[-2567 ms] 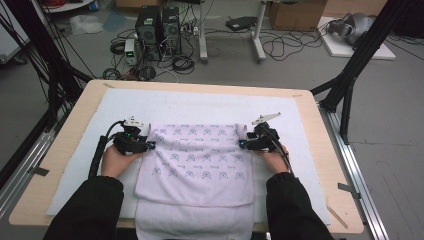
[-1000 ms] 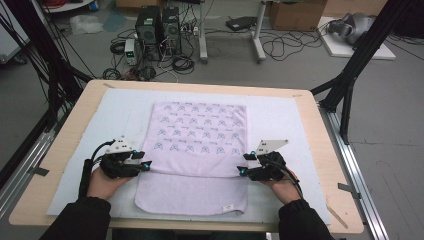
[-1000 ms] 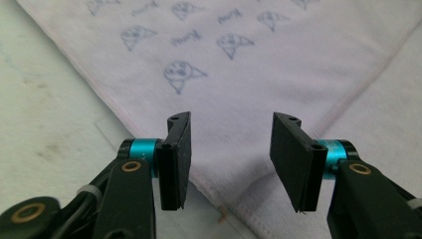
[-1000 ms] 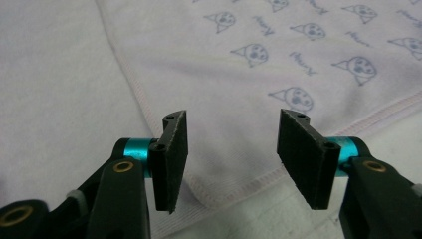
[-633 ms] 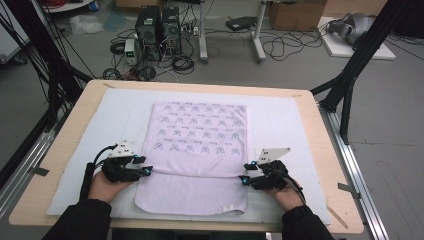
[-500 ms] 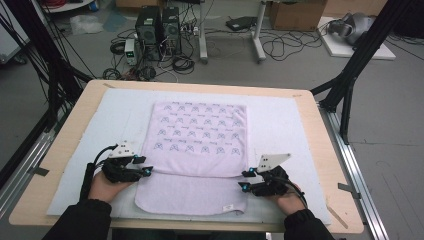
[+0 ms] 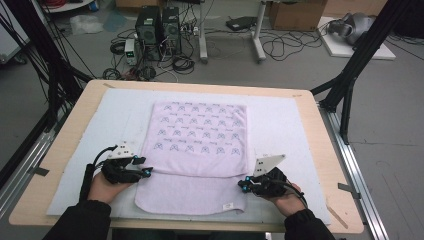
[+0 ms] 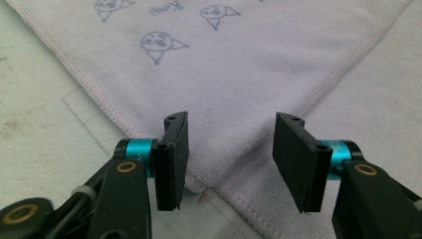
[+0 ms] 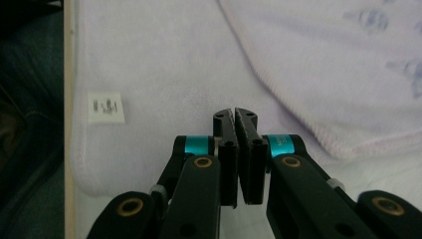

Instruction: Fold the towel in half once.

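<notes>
Grey floor and cables lie beyond the table [image 7: 320, 150]. Above a folded corner, the left gripper [image 8: 226, 149] is held spread; the right gripper [image 9: 241, 154] — jaws just pressed together, nothing between — hovers beside the towel [image 7: 200, 140], which is spread on the white mat [image 7: 280, 120].

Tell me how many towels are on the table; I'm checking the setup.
1. A single lilac printed towel lies in the middle of the white mat, its far part folded over the plain near part. Nothing can be told of anything under it.
</notes>
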Available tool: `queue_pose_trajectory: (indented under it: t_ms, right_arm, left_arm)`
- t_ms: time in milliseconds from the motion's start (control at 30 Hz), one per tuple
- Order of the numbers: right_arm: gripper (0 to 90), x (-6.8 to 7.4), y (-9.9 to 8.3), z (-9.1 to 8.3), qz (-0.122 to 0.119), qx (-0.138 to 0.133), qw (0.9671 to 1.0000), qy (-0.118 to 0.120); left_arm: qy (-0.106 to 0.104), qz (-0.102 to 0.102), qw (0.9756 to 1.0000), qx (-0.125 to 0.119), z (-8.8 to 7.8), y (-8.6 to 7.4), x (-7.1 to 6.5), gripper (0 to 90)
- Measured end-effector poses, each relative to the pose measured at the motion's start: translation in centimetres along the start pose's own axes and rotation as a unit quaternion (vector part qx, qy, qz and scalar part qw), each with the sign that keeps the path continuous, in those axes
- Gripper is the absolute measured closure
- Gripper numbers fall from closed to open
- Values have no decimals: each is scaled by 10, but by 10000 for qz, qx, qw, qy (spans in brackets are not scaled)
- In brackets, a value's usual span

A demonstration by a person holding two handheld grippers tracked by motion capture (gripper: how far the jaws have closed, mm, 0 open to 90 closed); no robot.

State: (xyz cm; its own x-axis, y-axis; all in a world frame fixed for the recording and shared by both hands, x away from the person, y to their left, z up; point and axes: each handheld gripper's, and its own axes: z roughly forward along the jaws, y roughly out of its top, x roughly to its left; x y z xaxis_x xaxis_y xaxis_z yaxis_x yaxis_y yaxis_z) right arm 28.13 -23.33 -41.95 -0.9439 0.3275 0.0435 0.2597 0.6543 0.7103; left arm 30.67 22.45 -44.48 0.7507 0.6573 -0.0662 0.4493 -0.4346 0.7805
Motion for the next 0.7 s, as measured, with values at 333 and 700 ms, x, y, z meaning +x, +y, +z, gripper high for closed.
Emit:
queue_pose_trajectory:
  t_ms: [333,700]
  right_arm:
    - [882,1,43,41,-291,326,9990,126]
    - [767,9,30,20,-129,-190,9997,32]
  left_arm:
    - [-67,-3,10000,-39,-3,0,-3,482]
    - [-80,28,10000,-8,-2,-1,-5,464]
